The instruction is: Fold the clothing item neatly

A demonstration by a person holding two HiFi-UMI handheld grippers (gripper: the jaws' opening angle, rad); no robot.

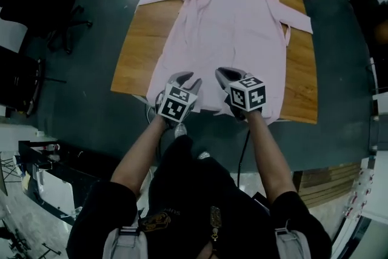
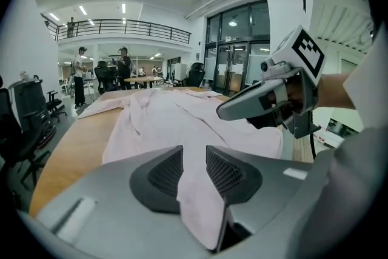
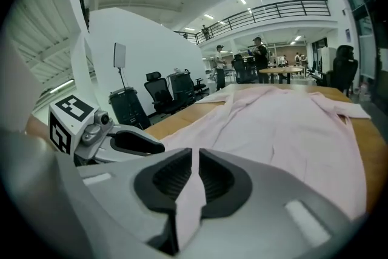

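Across the wooden table point(image 1: 128, 63) a pale pink shirt point(image 1: 230, 27) lies spread flat. Its sleeves point out to either side at the far end, and its near hem point(image 1: 209, 107) reaches the table's near edge, close to the person. Both grippers sit at that hem, near each other and toward its middle. The left gripper point(image 1: 189, 79) has a bunched fold of the pink cloth between its pads. Its jaws stand partly apart, and the fabric fills the gap. The right gripper point(image 1: 228, 74) is almost fully closed, pinching a thin layer of the same hem.

The step in hand looks like the 1st fold, with the hem gripped at 2 points and ready to go toward the collar end. That move calls for lifting both points evenly and keeping the edge taut between them. The left's looser hold could let cloth slip.
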